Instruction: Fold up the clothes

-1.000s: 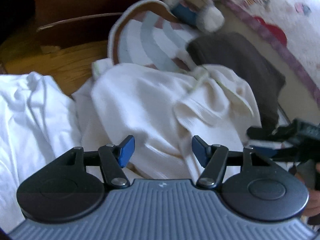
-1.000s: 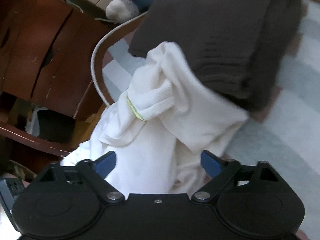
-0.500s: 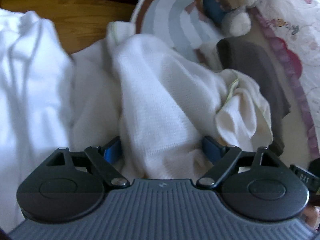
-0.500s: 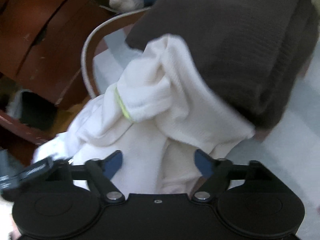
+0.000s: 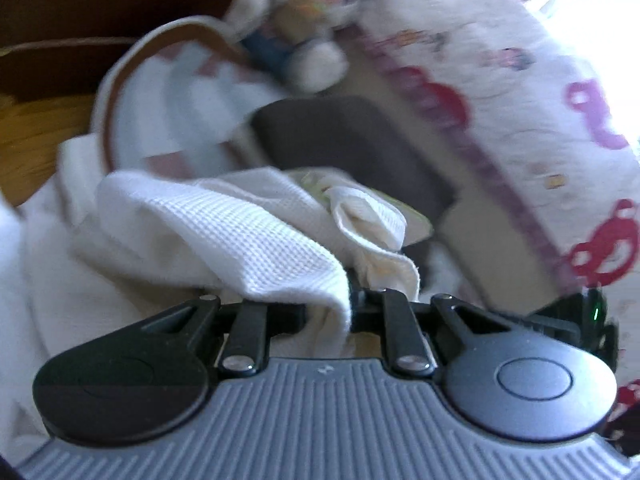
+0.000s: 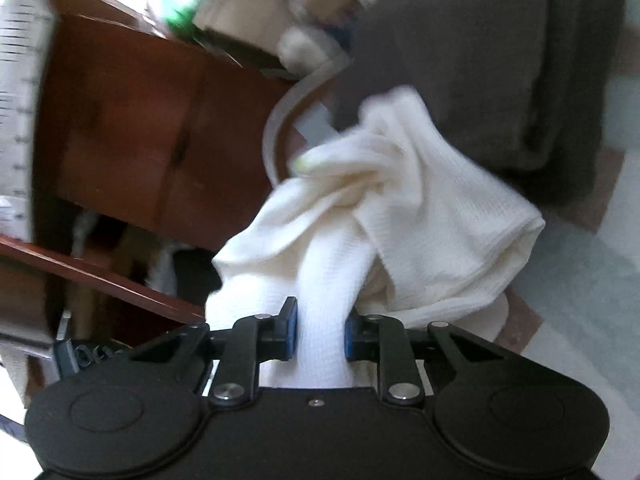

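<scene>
A: Left gripper (image 5: 328, 312)?
B: Pinching cream waffle garment (image 5: 224, 236), near dark folded cloth (image 5: 348, 148).
A: Right gripper (image 6: 318, 330)?
B: Clamped on same garment (image 6: 400, 216), bunched centre.

Ahead of us we see a stuffed bunny toy (image 5: 304, 12) lying blurred at the far edge of a striped rug (image 5: 192, 92). To its right a white quilt with red and purple prints (image 5: 520, 92) spreads out. In the right wrist view, we see a reddish-brown wooden cabinet (image 6: 140, 128) standing left.
</scene>
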A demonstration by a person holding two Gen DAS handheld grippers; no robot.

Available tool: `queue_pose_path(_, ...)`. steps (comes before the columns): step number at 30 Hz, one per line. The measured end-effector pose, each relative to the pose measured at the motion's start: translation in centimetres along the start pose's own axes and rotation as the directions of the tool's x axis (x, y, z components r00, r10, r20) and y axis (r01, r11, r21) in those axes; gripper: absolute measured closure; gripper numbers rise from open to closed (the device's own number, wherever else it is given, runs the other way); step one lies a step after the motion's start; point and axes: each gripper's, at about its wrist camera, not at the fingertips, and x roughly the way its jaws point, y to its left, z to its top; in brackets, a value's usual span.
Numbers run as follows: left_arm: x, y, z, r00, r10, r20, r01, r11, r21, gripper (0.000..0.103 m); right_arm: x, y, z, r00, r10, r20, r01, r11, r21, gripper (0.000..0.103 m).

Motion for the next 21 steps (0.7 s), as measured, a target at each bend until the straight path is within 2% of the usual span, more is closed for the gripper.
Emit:
queue_pose_path(3,-0.8,-3.8,0.3,0.998,-0.067,0.003,0.066,0.995,0.073,0.087,-4.8,1.2,-0.9,0.994,0.041,0.099,-0.040,0.999,-0.006,0.078)
queue_pose_path(6,-1.2,-8.7,-1.0,0.995,-0.103,0.003,0.101,0.984,0.148,0.089,-8.9,2.0,-1.4,0.981,0.065,0.181,-0.065,0.998,-0.004,0.079)
queue_pose_path(8,-1.4,-11.8,-1.8,0.993,-0.114,0.005,0.110,0.966,0.233,0.089,-11.7,3.2,-1.9,0.972,0.031,0.231,-0.023,0.999,-0.034,0.079)
queue_pose_path(11,-1.7,-15.7,-2.7,0.984,-0.177,-0.032,0.178,0.945,0.273,0.089,-16.2,4.5,-2.6,0.952,-0.013,0.307,0.033,0.998,-0.060,0.079)
queue_pose_path(15,-1.6,-20.3,-3.9,0.960,-0.262,-0.101,0.280,0.915,0.291,0.089,-22.3,6.2,-4.2,0.916,-0.070,0.395,0.108,0.991,-0.074,0.079)
queue_pose_path(19,-2.6,-26.0,-6.3,0.930,-0.332,-0.155,0.367,0.856,0.364,0.089,-28.7,8.0,-6.6,0.871,-0.111,0.478,0.184,0.977,-0.107,0.079)
queue_pose_path(21,-3.1,-28.8,-7.5,0.905,-0.381,-0.190,0.426,0.816,0.391,0.089,-32.7,8.5,-8.2,0.846,-0.115,0.521,0.194,0.976,-0.098,0.079)
